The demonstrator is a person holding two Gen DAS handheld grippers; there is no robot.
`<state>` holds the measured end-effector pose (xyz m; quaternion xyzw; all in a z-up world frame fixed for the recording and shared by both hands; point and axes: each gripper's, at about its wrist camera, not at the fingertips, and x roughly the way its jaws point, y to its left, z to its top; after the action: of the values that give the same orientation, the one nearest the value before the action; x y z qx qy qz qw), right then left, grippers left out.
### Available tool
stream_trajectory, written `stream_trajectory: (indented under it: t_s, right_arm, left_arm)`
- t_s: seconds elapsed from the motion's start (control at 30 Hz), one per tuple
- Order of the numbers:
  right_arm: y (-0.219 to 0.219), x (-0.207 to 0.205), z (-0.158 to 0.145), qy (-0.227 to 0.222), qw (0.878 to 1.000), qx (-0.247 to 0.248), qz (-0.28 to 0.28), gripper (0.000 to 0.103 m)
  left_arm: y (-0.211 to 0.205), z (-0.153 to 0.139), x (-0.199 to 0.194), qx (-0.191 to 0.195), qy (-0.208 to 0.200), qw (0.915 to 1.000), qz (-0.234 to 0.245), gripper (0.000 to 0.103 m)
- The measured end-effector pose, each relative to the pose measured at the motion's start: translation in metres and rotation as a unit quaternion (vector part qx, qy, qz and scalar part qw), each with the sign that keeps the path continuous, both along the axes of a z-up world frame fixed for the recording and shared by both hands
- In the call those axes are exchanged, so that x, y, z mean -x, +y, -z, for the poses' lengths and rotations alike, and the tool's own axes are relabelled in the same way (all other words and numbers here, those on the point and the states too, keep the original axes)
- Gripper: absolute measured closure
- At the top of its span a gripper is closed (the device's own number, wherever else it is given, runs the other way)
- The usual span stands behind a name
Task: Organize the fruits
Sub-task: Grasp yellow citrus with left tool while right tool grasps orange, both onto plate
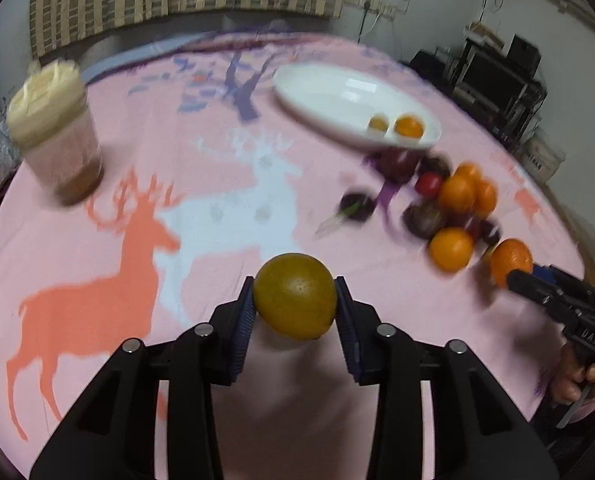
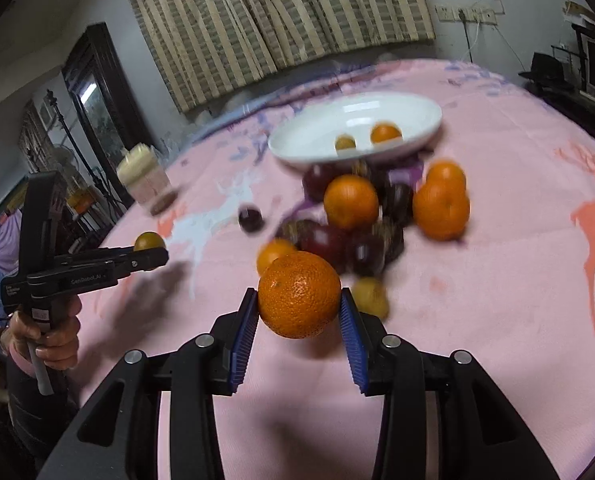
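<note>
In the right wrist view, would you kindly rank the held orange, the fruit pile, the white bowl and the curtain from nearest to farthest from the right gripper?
1. Held orange, between the right gripper's fingers.
2. Fruit pile, just ahead on the cloth.
3. White bowl, behind the pile.
4. Curtain, on the back wall.

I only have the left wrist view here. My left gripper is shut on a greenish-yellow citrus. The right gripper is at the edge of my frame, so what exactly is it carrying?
Observer: The right gripper is shut on a bright orange mandarin, squeezed between both blue fingers.
Operator: Anything hidden behind that mandarin on my side?
Observer: Yes, a small yellowish fruit lies on the pink cloth just past the right finger.
Operator: And the plate, how full?
Observer: The white plate holds two small citrus: one yellowish, one orange. The rest of the plate looks bare.
</note>
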<state>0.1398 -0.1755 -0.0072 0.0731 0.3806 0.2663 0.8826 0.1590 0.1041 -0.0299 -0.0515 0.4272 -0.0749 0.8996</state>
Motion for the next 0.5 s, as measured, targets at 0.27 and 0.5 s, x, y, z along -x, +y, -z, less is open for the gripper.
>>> stream_trajectory:
  t_s: [0.27, 0.5]
  right_arm:
    - [0.008, -0.134, -0.042, -0.028, 0.998, -0.001, 0.058, 0.062]
    - [0.013, -0.227, -0.017, 0.03, 0.996, 0.033, 0.082, 0.062]
  left_arm:
    - [-0.066, -0.051, -0.124, 0.033, -0.051, 0.9981, 0.009, 0.065]
    - [-0.081, -0.004, -0.213, 0.004, 0.032, 0.999, -0.031, 0.065]
